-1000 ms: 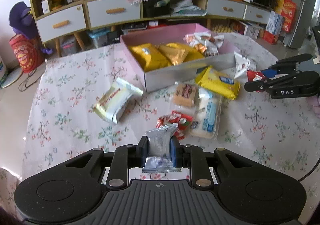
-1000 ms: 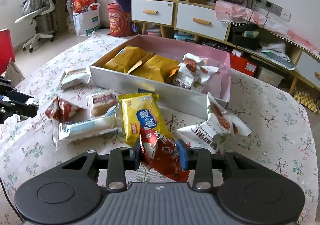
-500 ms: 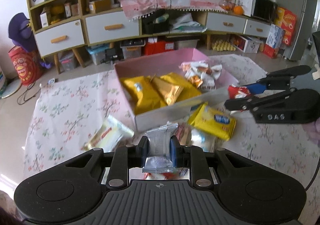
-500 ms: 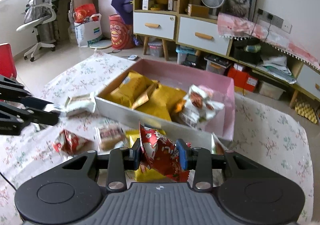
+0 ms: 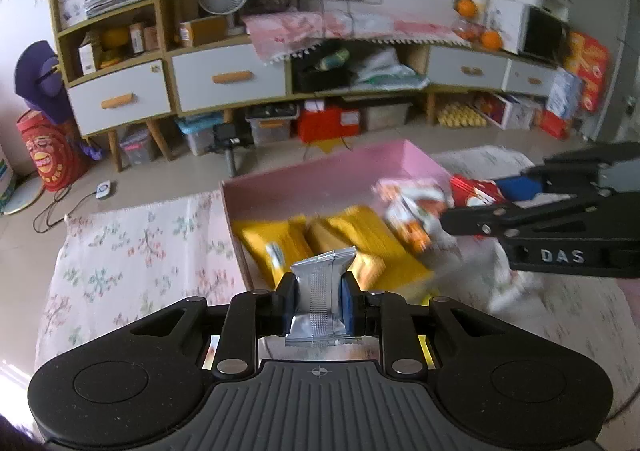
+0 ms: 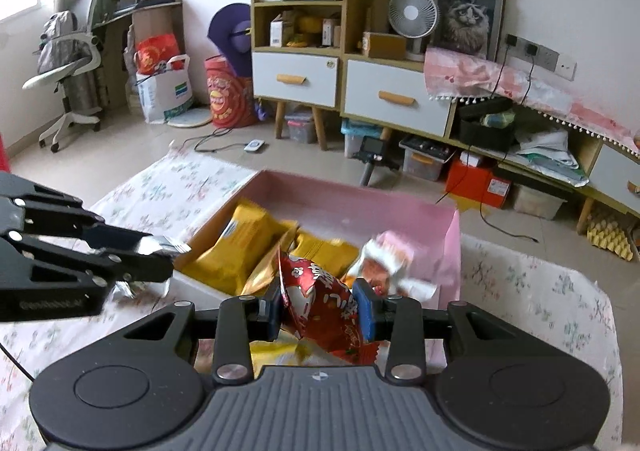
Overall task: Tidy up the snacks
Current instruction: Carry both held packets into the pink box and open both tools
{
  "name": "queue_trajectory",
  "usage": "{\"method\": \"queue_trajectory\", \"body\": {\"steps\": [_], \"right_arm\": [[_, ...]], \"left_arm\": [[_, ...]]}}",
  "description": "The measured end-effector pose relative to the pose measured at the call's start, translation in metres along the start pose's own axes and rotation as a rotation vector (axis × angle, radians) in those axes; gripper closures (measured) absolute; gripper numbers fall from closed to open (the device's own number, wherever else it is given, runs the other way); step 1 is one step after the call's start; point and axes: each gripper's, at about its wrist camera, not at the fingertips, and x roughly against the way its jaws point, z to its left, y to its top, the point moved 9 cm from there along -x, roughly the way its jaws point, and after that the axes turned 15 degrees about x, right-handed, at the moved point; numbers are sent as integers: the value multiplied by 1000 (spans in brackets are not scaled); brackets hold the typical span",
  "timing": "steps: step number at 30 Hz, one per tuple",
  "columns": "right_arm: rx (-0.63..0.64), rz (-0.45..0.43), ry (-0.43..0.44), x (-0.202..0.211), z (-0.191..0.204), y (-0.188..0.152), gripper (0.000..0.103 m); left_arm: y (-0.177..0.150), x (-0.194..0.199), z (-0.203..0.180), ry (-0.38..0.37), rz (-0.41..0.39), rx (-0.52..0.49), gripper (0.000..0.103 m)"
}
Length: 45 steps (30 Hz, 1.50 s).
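Observation:
My left gripper (image 5: 319, 301) is shut on a silver foil snack packet (image 5: 320, 297), held over the near wall of the pink box (image 5: 320, 181). My right gripper (image 6: 320, 311) is shut on a red snack packet (image 6: 324, 307), also above the box's (image 6: 360, 203) near side. Inside the box lie yellow packets (image 6: 236, 251) and white-and-orange packets (image 6: 384, 255). In the left wrist view the right gripper (image 5: 464, 211) reaches in from the right with the red packet (image 5: 472, 193). In the right wrist view the left gripper (image 6: 168, 255) comes in from the left with the silver packet (image 6: 164, 245).
The box sits on a table under a floral cloth (image 5: 132, 251). A yellow packet (image 6: 280, 351) lies on the table below my right gripper. Behind the table stand drawers and shelves (image 5: 216, 75), storage bins on the floor and an office chair (image 6: 68, 67).
Both grippers rose and travelled from the loose snacks on the table toward the pink box, each keeping its packet. The box now lies directly under and ahead of them.

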Motion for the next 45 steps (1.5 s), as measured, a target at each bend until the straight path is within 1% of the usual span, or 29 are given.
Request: {"method": "queue_trajectory", "body": {"steps": [4, 8, 10, 14, 17, 25, 29, 31, 32, 33, 34, 35, 36, 37, 39, 40, 42, 44, 45], "right_arm": [[-40, -7, 3, -16, -13, 10, 86], [-98, -13, 9, -34, -21, 15, 86], [-118, -8, 13, -42, -24, 13, 86], [-141, -1, 12, -52, -29, 11, 86], [-178, -8, 13, -57, -38, 11, 86], [-254, -29, 13, -64, -54, 4, 85], [-259, -30, 17, -64, -55, 4, 84], [-265, -34, 18, -62, -56, 5, 81], [-269, -36, 13, -62, -58, 5, 75], [-273, -38, 15, -61, -58, 5, 69], [-276, -42, 18, -59, -59, 5, 68], [-278, -43, 18, -58, -59, 5, 67], [-279, -42, 16, -57, -60, 5, 66], [-281, -41, 14, -57, -61, 5, 65], [-284, -42, 7, -54, -63, 6, 58], [-283, -41, 4, -52, -63, 7, 56], [-279, -40, 1, -48, -63, 9, 48], [-269, -42, 2, -42, -61, 11, 42], [-260, -42, 0, -39, -60, 12, 40]], "left_arm": [[15, -21, -2, -2, -70, 20, 83], [18, -43, -9, 12, -88, -15, 83], [20, -55, -9, 22, -85, -13, 83], [23, -71, -7, 15, -66, 46, 83], [25, -79, -8, 6, -65, 67, 83], [22, -92, -11, 4, -57, 73, 82], [24, -93, -12, 2, -61, 78, 82], [23, -93, -13, 8, -60, 68, 78], [22, -94, -14, 6, -51, 63, 78], [21, -94, -14, 6, -45, 58, 74], [20, -93, -15, 7, -46, 54, 63], [20, -93, -15, 8, -43, 50, 57], [20, -92, -16, 5, -39, 48, 48], [19, -91, -17, 2, -36, 47, 46], [18, -89, -18, 3, -22, 48, 43], [17, -87, -18, 3, -15, 51, 40], [16, -83, -19, -1, -7, 52, 35], [15, -76, -20, 0, -4, 46, 32], [14, -72, -20, 2, -1, 42, 31]]}}
